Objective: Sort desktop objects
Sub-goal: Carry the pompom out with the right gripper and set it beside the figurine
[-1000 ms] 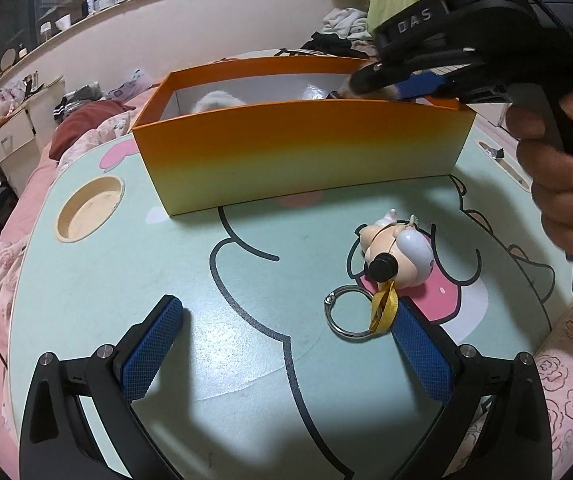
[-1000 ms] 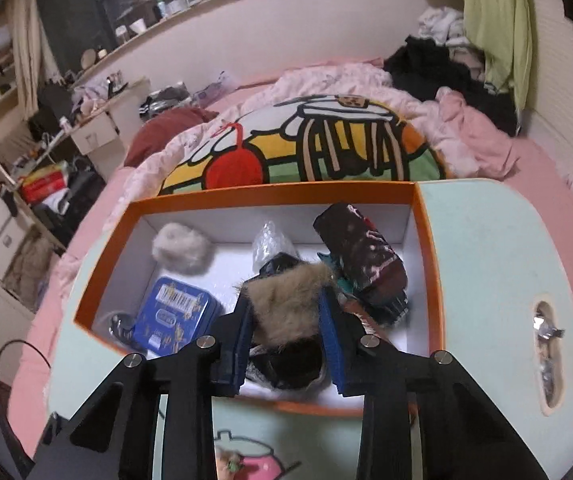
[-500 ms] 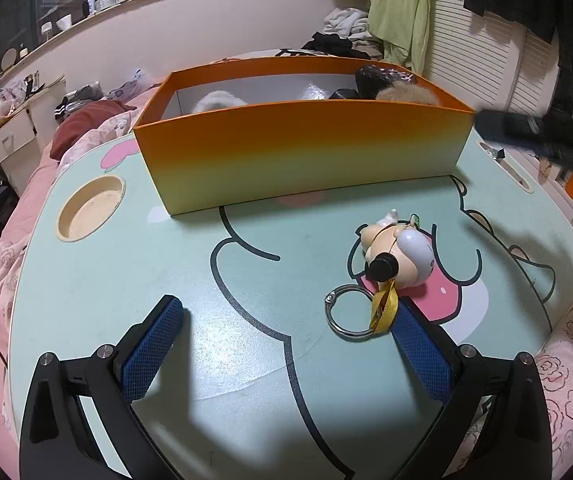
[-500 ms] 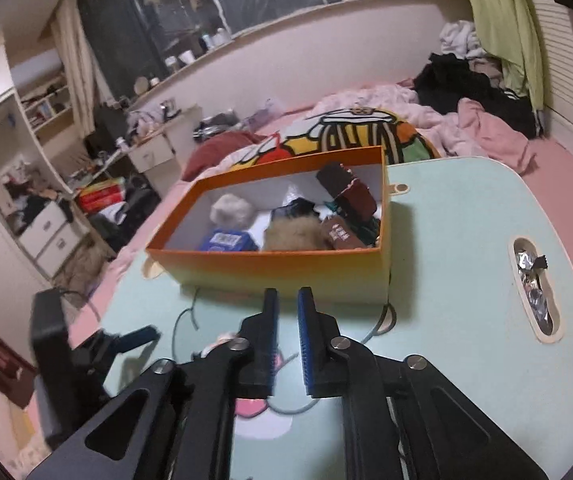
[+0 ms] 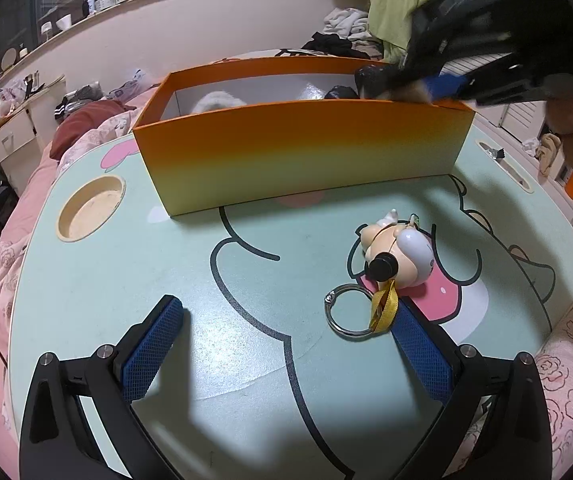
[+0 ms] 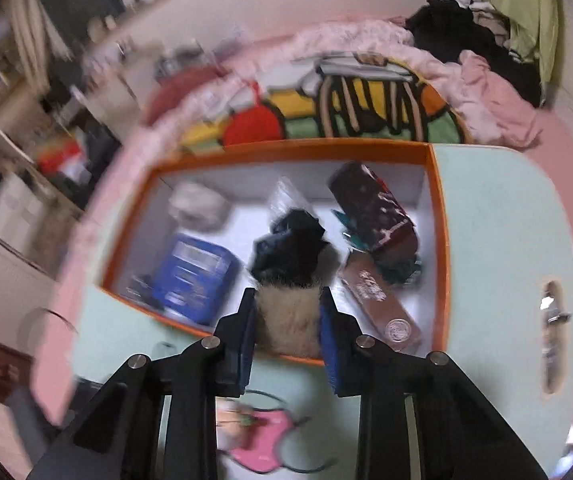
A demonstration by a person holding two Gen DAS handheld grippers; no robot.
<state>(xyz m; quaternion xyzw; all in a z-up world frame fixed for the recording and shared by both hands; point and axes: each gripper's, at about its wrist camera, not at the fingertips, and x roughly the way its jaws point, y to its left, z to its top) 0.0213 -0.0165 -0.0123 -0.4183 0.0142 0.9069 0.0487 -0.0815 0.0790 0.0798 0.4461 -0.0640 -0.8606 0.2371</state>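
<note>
An orange box stands at the back of the mint-green table. A small doll keychain with a metal ring and yellow strap lies in front of it. My left gripper is open and empty, low over the table, its right finger beside the ring. My right gripper is shut on a tan-and-black furry toy and holds it over the near edge of the box; it also shows in the left wrist view over the box's right end.
Inside the box lie a blue tin, a grey pompom, a dark red pouch and a brown bar. The table has a round cup recess and a slot. Pink bedding surrounds the table.
Half a second ago my right gripper was shut and empty, back from the box with the furry toy inside it. Now it holds the toy over the box again. The left gripper has not moved.
</note>
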